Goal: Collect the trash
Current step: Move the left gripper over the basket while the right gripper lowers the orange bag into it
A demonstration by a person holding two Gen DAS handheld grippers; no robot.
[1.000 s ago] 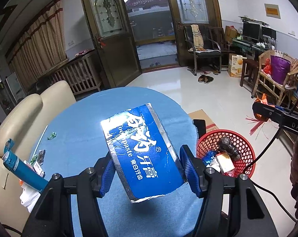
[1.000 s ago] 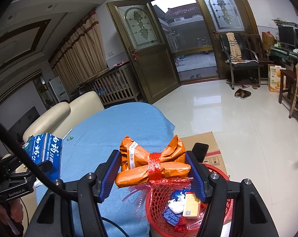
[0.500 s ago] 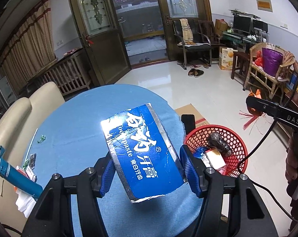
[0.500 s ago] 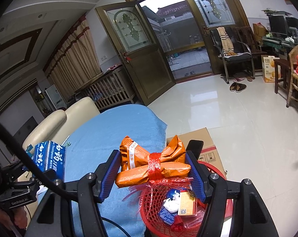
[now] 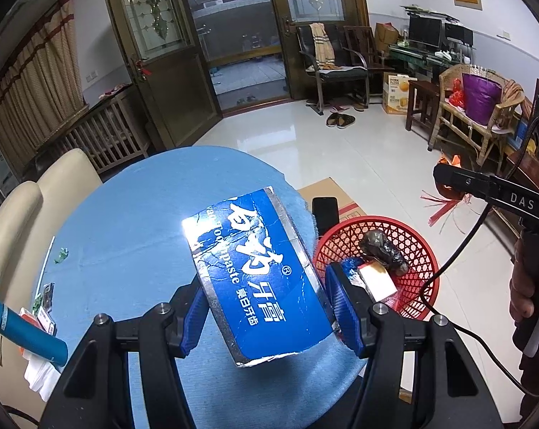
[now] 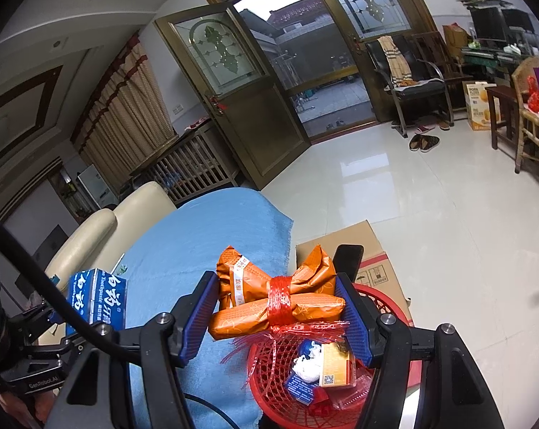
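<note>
The crumpled blue toothpaste box with silver edges (image 5: 260,275) sits between the blue pads of the left gripper (image 5: 269,307), which holds it tilted above the blue cloth tabletop (image 5: 126,221). The orange paper packet tied with red mesh string (image 6: 278,298) is clamped across the right gripper (image 6: 276,316), just above the rim of the red plastic mesh basket (image 6: 269,368). This basket stands on the floor beside the tabletop and holds other scraps.
</note>
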